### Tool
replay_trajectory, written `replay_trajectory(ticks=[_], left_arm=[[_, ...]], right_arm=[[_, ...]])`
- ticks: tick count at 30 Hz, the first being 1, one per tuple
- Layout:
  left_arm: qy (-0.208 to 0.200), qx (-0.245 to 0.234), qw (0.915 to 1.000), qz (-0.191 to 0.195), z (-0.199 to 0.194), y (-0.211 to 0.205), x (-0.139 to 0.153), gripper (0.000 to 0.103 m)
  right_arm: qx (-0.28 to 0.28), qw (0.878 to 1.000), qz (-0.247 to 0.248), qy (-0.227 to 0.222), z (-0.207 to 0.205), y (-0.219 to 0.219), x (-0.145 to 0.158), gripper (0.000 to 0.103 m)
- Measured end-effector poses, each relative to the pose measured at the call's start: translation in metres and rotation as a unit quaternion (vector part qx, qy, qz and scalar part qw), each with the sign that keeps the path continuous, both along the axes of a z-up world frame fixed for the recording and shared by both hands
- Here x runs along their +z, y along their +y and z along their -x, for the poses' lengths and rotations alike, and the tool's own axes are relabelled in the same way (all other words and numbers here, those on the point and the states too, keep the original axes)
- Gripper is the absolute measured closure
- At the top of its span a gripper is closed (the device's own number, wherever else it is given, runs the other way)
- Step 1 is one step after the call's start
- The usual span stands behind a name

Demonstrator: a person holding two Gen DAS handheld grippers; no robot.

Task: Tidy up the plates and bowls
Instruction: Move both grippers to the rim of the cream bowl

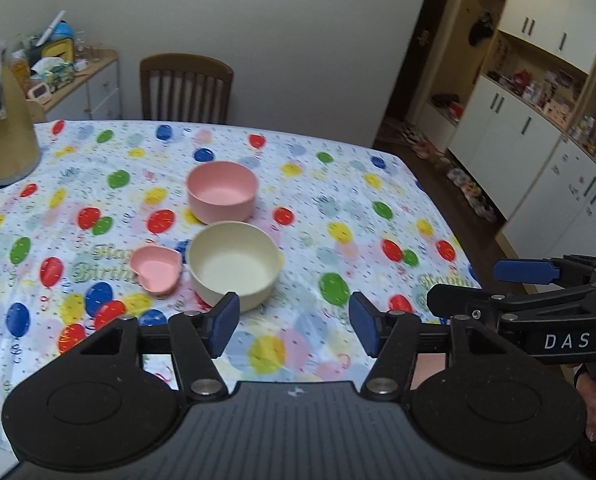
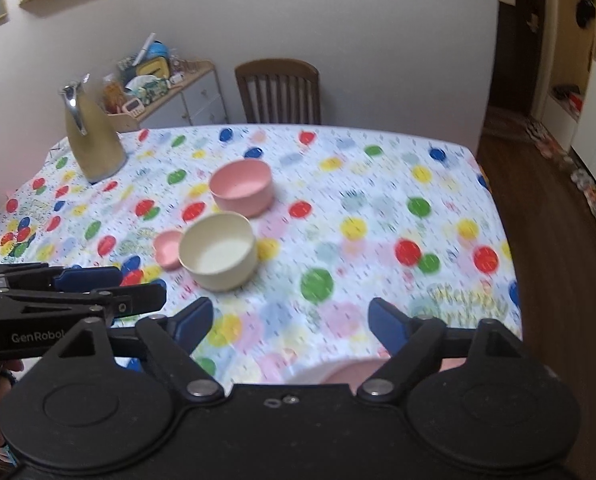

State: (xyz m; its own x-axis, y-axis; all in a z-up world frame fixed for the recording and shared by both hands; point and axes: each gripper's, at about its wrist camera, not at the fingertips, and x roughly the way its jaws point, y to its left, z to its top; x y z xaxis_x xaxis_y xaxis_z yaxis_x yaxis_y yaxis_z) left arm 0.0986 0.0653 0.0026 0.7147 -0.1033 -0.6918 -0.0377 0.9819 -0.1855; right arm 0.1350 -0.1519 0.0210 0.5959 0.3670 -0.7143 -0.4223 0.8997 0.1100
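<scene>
A pink bowl (image 1: 222, 192) (image 2: 243, 187) stands mid-table. A cream bowl (image 1: 233, 264) (image 2: 218, 251) stands in front of it. A small pink heart-shaped dish (image 1: 156, 269) (image 2: 168, 249) sits just left of the cream bowl. A pink plate edge (image 2: 346, 372) shows under my right gripper, mostly hidden. My left gripper (image 1: 294, 324) is open and empty, near the cream bowl's front. My right gripper (image 2: 290, 326) is open and empty above the near table; it also shows at the right of the left wrist view (image 1: 498, 284).
A balloon-print cloth covers the table (image 1: 338, 208) (image 2: 378, 208). A tan thermos jug (image 1: 2, 120) (image 2: 92, 140) stands far left. A wooden chair (image 1: 186, 88) (image 2: 278, 92) is behind the table. Cabinets and floor lie to the right.
</scene>
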Motion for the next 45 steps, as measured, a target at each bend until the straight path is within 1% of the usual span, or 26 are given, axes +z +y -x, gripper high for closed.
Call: replay_trajectory(ticks=[1,3,5,7,9,10,13,17,21,26,29,31,32,36,38,40,41,43,44,45], left_arm=[[-0.002,0.006,1.0,-0.002,-0.002,0.003,0.001,0.038],[-0.006,0.018,0.9998,-0.004,-0.006,0.01,0.0,0.033],[-0.005,0.032,0.9994,-0.007,-0.012,0.015,-0.001,0.032],[0.002,0.046,0.9989,-0.007,-0.02,0.021,-0.004,0.029],[0.004,0.058,0.9983,-0.01,-0.03,0.026,-0.006,0.024],[0.004,0.066,0.9978,-0.011,-0.036,0.029,-0.008,0.023],[0.011,0.086,0.9963,-0.005,-0.052,0.038,-0.015,0.023],[0.026,0.108,0.9937,-0.011,-0.076,0.047,-0.029,0.023],[0.038,0.127,0.9909,-0.024,-0.094,0.053,-0.047,0.023],[0.068,0.137,0.9882,-0.014,-0.113,0.06,-0.071,0.023],[0.09,0.138,0.9863,-0.003,-0.124,0.061,-0.087,0.023],[0.102,0.138,0.9851,-0.001,-0.13,0.062,-0.096,0.023],[0.11,0.139,0.9842,0.0,-0.133,0.063,-0.101,0.023],[0.128,0.136,0.9823,0.01,-0.14,0.065,-0.117,0.023],[0.134,0.138,0.9813,0.011,-0.143,0.066,-0.123,0.024],[0.139,0.136,0.9808,0.014,-0.144,0.066,-0.128,0.024],[0.141,0.135,0.9806,0.015,-0.144,0.066,-0.129,0.024],[0.143,0.132,0.9808,0.016,-0.144,0.066,-0.131,0.024],[0.143,0.131,0.9808,0.016,-0.145,0.066,-0.132,0.027],[0.144,0.13,0.9807,0.018,-0.146,0.066,-0.133,0.033]], right_arm=[[0.001,1.0,0.001,-0.005,-0.003,0.005,0.0,0.008],[0.002,1.0,0.003,-0.015,-0.009,0.014,0.001,0.004],[0.006,1.0,0.0,-0.021,-0.017,0.021,0.0,0.002],[0.011,1.0,-0.002,-0.024,-0.026,0.028,-0.001,0.001],[0.015,1.0,-0.006,-0.024,-0.036,0.034,-0.001,0.0],[0.016,1.0,-0.009,-0.023,-0.043,0.036,-0.002,0.0],[0.019,1.0,-0.016,-0.012,-0.064,0.045,-0.006,0.0],[0.022,1.0,-0.013,0.008,-0.094,0.059,-0.018,0.0],[0.027,0.999,-0.001,0.028,-0.121,0.072,-0.036,0.001],[0.026,0.997,0.004,0.067,-0.15,0.082,-0.06,0.003],[0.025,0.995,0.009,0.091,-0.164,0.088,-0.075,0.008],[0.023,0.994,0.01,0.108,-0.172,0.09,-0.085,0.015],[0.023,0.993,0.011,0.116,-0.175,0.092,-0.089,0.017],[0.03,0.99,0.019,0.135,-0.183,0.1,-0.104,0.028],[0.034,0.989,0.023,0.142,-0.185,0.104,-0.11,0.032],[0.036,0.988,0.027,0.149,-0.189,0.108,-0.116,0.041],[0.038,0.987,0.028,0.153,-0.19,0.11,-0.119,0.044],[0.04,0.986,0.028,0.16,-0.191,0.112,-0.123,0.054],[0.042,0.985,0.028,0.163,-0.192,0.113,-0.126,0.056],[0.044,0.985,0.028,0.164,-0.192,0.114,-0.127,0.059]])
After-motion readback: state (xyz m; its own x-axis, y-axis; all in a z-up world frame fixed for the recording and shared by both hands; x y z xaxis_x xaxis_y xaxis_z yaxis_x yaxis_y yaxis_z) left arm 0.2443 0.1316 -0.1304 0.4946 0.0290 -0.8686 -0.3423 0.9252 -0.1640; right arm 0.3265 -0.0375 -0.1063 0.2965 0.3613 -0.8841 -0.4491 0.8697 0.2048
